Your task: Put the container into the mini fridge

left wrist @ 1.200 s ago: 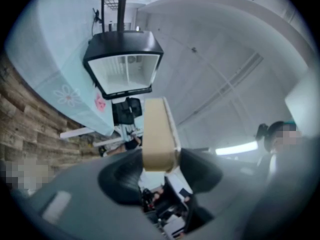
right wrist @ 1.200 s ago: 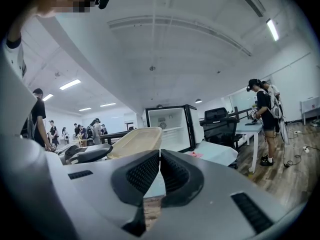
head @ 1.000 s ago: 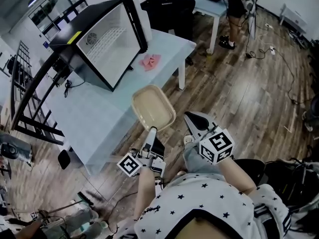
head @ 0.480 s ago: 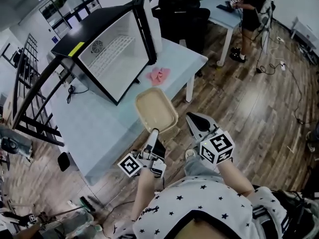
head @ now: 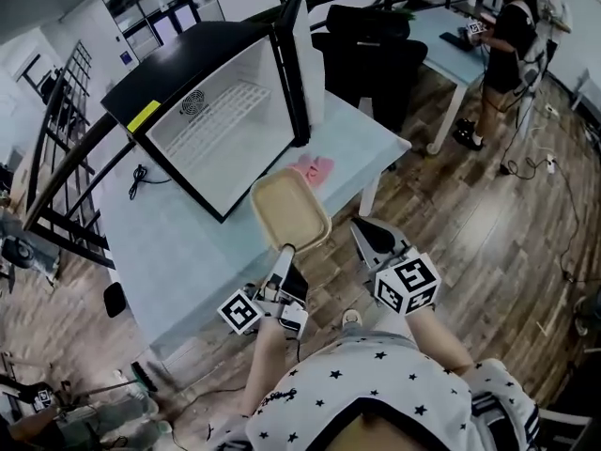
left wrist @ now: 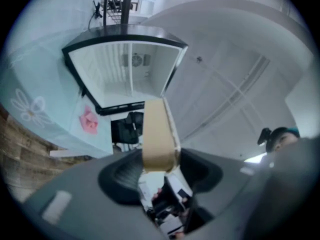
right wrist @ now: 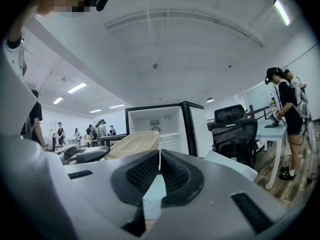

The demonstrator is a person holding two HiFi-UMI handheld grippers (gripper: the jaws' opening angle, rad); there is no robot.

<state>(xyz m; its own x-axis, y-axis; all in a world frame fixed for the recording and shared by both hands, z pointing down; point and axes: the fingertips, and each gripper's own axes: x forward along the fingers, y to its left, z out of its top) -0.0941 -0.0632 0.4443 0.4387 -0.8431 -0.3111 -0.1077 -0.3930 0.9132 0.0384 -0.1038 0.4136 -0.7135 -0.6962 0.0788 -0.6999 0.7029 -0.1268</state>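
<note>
While in left gripper (head: 285, 251), container (head: 289, 209) near mini fridge (head: 225, 134).

**Pale blue desk on a wood-plank floor**

The desk (head: 178, 252) stands on the brown plank floor (head: 470, 224). A black mini fridge (head: 225, 125) sits toward the desk's far side, with its door swung open at the right and its white inside facing the near edge. A pink cloth (head: 315, 169) lies just beside the foot of the open door, near the desk's right corner. A black cable (head: 141, 177) lies left of the fridge.

Left tool (head: 285, 250), held forward, grips the container (head: 289, 209); right tool (head: 362, 229) (jaws pressed together) hovers alongside, empty.
</note>
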